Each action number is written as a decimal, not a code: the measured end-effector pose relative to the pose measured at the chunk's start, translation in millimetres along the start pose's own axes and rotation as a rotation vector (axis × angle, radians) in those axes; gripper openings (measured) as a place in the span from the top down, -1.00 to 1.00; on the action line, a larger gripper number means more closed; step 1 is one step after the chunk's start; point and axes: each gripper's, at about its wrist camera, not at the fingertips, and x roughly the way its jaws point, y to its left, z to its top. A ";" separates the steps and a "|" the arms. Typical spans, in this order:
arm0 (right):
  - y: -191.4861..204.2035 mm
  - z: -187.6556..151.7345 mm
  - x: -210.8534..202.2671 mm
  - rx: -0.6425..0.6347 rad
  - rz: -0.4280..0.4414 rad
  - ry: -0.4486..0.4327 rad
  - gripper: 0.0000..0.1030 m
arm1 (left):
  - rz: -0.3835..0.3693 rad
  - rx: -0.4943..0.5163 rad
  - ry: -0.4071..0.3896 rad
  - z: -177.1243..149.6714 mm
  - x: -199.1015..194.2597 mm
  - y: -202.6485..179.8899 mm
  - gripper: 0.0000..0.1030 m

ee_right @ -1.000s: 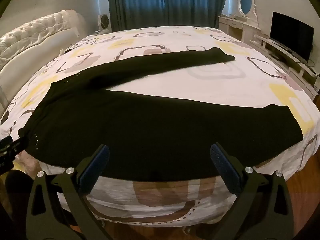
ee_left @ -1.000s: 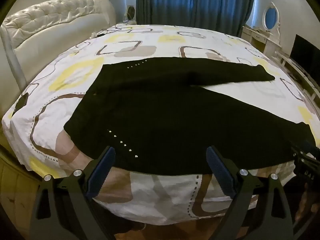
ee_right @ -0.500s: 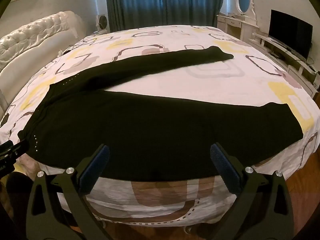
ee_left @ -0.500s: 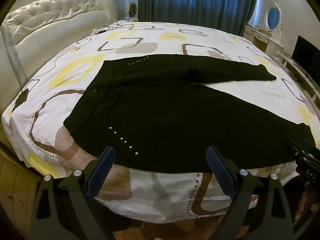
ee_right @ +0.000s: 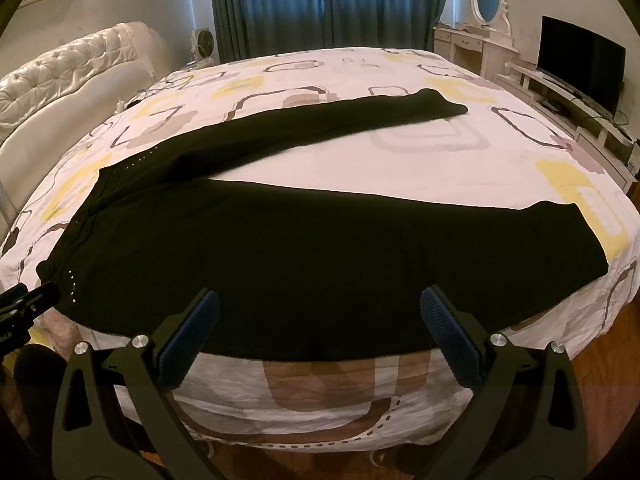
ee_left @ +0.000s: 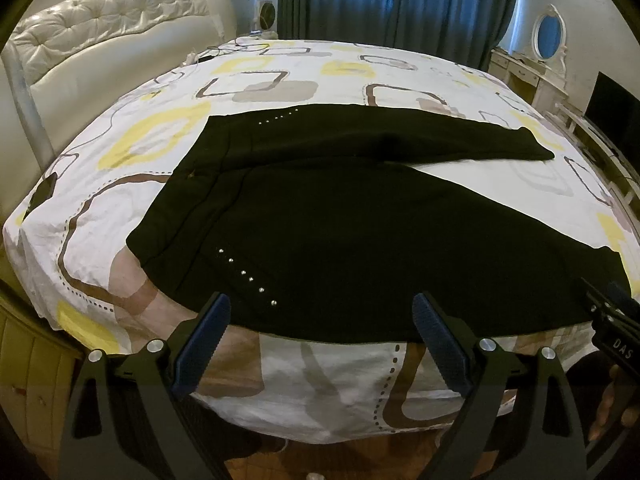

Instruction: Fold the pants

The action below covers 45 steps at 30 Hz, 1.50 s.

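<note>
A: What is on the big bed with the white cover (ee_left: 304, 84)?

B: Long black cloth pants (ee_left: 360, 232), spread flat, legs apart.

A: And the left gripper with blue pads (ee_left: 320, 340)?

B: Wide open, low by the near bed edge. The right gripper (ee_left: 612, 332) peeks in beside the leg end.

"DAS" in white letters on black body of right tongs (ee_left: 614, 322); no other legible text.
</note>
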 end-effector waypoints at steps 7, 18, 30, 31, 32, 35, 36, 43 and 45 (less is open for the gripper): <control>-0.3 0.3 0.4 0.002 -0.001 0.002 -0.96 | 0.000 -0.005 0.011 -2.6 0.3 -0.2 -0.78; -2.6 -4.8 2.5 0.004 0.000 0.006 -0.96 | -0.001 -0.005 0.024 -1.5 -0.2 -2.5 -0.78; -2.6 -8.6 4.9 0.005 0.001 0.009 -0.96 | -0.001 -0.003 0.026 -1.4 0.0 -1.9 -0.78; -2.6 -8.5 4.9 0.006 0.001 0.009 -0.96 | 0.000 -0.002 0.026 -2.2 -0.4 -2.2 -0.78; -2.5 -8.5 4.9 0.006 0.001 0.009 -0.96 | 0.000 -0.003 0.025 -1.2 0.0 -1.7 -0.78; -2.8 -10.1 5.6 0.005 0.001 0.010 -0.96 | -0.002 -0.004 0.027 -1.0 0.0 -1.6 -0.78; -2.8 -10.0 5.7 0.005 0.001 0.010 -0.96 | -0.001 -0.005 0.028 -1.7 -0.4 -1.8 -0.78; -3.1 -11.1 6.4 0.006 0.002 0.014 -0.96 | -0.001 -0.002 0.028 -2.5 -0.2 -0.8 -0.78; -3.4 -14.1 7.6 0.008 0.002 0.014 -0.96 | 0.001 -0.003 0.027 -2.4 -0.3 -0.7 -0.78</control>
